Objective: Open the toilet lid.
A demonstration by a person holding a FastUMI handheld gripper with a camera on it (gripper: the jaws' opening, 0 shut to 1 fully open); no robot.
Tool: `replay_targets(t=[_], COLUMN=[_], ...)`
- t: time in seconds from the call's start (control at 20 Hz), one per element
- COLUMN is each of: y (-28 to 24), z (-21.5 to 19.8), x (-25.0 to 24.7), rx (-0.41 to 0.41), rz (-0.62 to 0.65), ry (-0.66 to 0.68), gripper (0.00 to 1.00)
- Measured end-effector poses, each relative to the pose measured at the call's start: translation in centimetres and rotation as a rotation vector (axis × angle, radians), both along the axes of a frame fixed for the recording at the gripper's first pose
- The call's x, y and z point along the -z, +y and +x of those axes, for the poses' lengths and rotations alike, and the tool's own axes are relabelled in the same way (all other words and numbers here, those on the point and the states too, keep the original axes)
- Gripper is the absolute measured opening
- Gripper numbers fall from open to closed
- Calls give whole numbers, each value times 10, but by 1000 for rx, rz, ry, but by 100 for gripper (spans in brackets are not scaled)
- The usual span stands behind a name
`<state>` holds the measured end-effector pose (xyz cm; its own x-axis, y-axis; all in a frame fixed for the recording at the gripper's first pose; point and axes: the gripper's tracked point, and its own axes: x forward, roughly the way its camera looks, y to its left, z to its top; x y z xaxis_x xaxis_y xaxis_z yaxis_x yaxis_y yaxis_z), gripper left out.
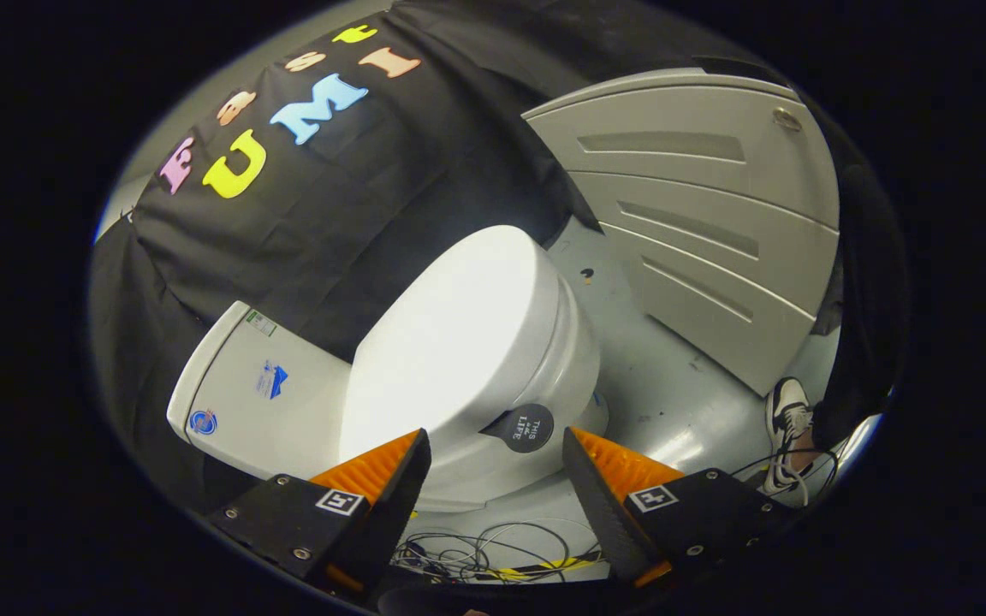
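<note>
gripper: jaws spread wide, grasping nothing | toilet lid: down, just beyond jaws | tank: beside lid

The gripper is spread wide, fingers touching nothing. Just ahead between them lies the closed toilet lid. Open grey floor extends ahead-right to a panelled wall (cables trail beneath).
</note>
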<state>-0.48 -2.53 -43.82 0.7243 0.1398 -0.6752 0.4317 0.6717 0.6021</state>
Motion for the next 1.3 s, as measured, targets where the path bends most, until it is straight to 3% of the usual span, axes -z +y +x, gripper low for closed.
replay_targets(t=[0.35, 0.8, 1.0, 1.05, 1.25, 1.3], y=[-11, 6, 3, 4, 3, 4], z=[-5, 38, 33, 34, 36, 37], x=[44, 42, 55, 56, 60, 57], rx=[122, 181, 184, 195, 206, 203], rz=[135, 353, 341, 353, 380, 386], ry=[76, -92, -90, -85, -98, -123], gripper=[96, 91, 66, 51, 22, 20])
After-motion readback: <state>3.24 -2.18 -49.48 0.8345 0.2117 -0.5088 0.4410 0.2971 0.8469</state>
